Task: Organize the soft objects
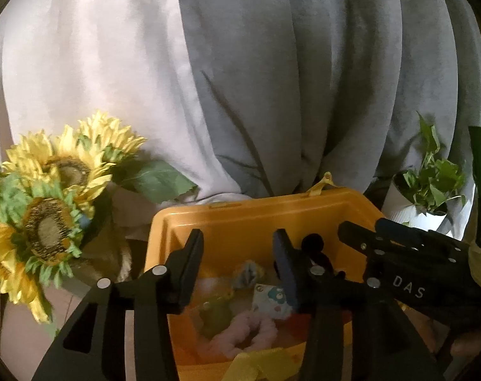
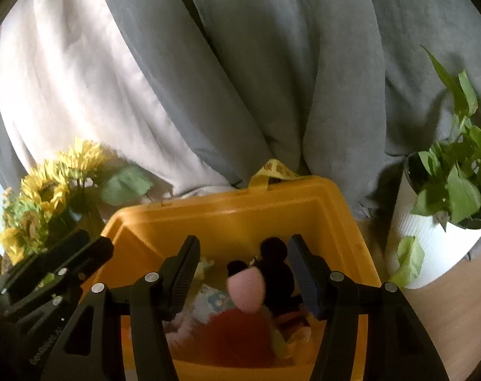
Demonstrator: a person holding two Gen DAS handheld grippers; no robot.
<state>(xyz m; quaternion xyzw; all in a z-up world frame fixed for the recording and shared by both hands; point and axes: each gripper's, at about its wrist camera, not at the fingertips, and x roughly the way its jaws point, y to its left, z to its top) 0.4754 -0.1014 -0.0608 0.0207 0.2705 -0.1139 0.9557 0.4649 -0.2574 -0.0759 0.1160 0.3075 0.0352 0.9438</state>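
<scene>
Grey and white curtains [image 1: 272,79] are hanging behind an orange plastic bin [image 2: 304,200]. Below both spread, empty jaws, a black mouse plush [image 2: 272,270], pink fluffy ring [image 1: 240,333] and patterned cloth [image 1: 272,298] are lying inside it. The left gripper [image 1: 237,263] and right gripper [image 2: 243,270] are hovering side by side.

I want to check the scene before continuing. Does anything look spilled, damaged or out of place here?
Nothing stands out. The soft toys, among them a Mickey Mouse plush and a pink scrunchie, lie inside the yellow bin. The sunflowers and potted plant stand upright beside it.
</scene>
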